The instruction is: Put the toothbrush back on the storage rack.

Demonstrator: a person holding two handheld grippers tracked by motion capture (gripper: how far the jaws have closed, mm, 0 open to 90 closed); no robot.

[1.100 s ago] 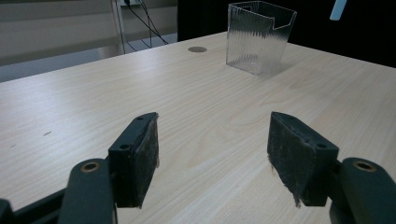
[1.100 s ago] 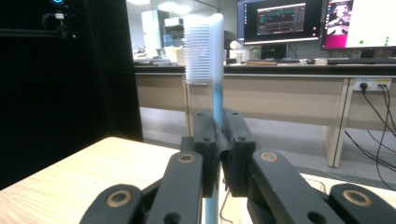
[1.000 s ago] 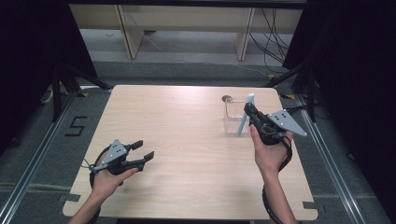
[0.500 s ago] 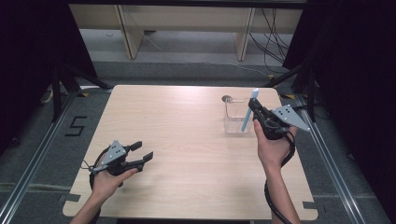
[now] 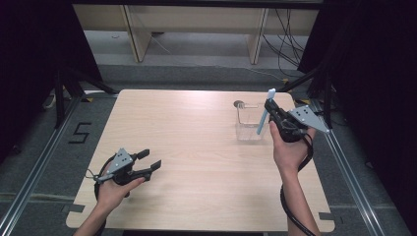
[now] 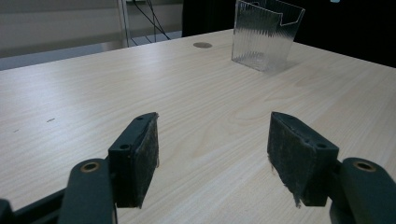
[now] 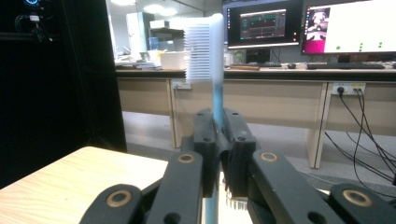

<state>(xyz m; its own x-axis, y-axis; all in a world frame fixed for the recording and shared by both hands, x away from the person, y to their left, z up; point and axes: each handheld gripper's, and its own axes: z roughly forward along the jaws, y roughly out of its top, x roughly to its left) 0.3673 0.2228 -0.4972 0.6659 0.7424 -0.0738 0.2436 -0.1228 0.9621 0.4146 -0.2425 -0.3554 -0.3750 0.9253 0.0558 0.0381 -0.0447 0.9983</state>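
A light blue toothbrush (image 5: 264, 114) with white bristles (image 7: 201, 53) stands nearly upright, bristle end up, and my right gripper (image 5: 273, 112) is shut on its handle (image 7: 217, 108). Its lower end hangs at the right side of a clear ribbed plastic holder (image 5: 247, 121) at the table's far right; whether it is inside the holder I cannot tell. The same holder (image 6: 265, 35) shows far off in the left gripper view. My left gripper (image 5: 150, 160) rests low over the table's front left, open, with nothing between its pads (image 6: 144, 156).
A small round metal disc (image 5: 239, 103) is set in the wooden table (image 5: 187, 147) just behind the holder, also seen as the disc (image 6: 201, 45). Metal rails run along the floor on both sides. Desks and monitors stand beyond the far edge.
My right gripper has carried the toothbrush forward and slightly right, toward the holder's right side, and turned it more upright. The left gripper has stayed put.
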